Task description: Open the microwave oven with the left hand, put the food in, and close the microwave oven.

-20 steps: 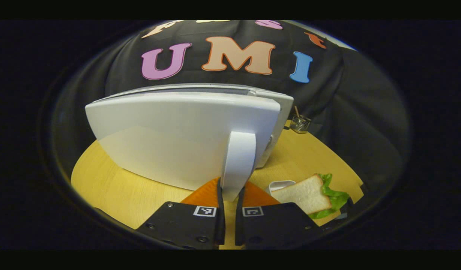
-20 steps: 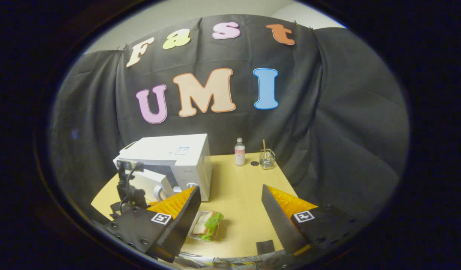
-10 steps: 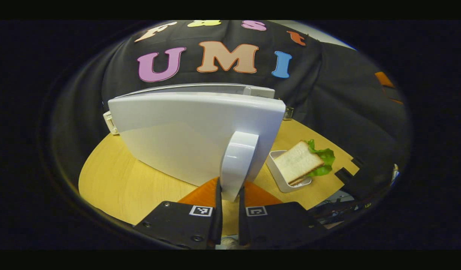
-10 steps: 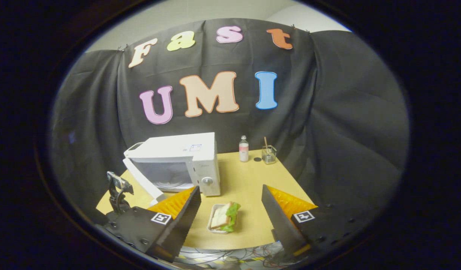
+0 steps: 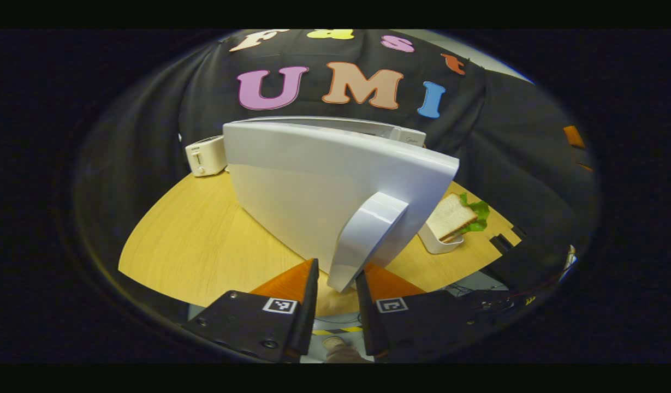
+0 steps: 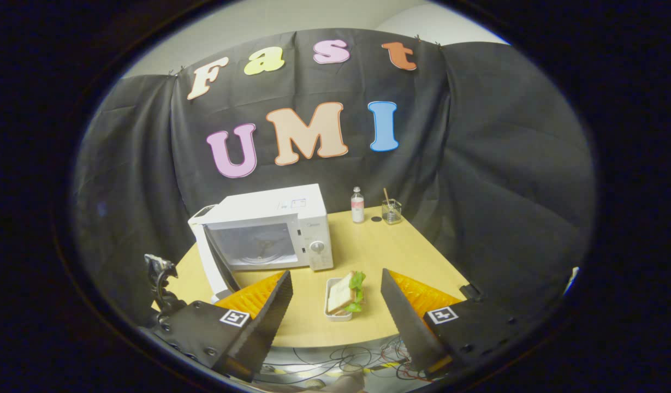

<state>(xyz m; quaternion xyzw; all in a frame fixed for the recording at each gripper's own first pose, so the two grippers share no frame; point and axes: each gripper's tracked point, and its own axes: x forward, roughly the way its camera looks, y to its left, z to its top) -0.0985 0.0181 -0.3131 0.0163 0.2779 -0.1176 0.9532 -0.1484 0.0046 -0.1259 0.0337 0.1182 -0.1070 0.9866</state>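
Now left hand-held gripper (image 5: 335, 305) loosely around door handle (image 5: 365, 240), microwave (image 6: 269, 229) open

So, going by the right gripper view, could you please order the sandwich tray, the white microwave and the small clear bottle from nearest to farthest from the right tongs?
1. The white tray holding the sandwich, between the right tongs, just ahead.
2. The white microwave oven, farther back to the left, its door swung open.
3. The small clear bottle, at the table's far edge by the cloth wall.
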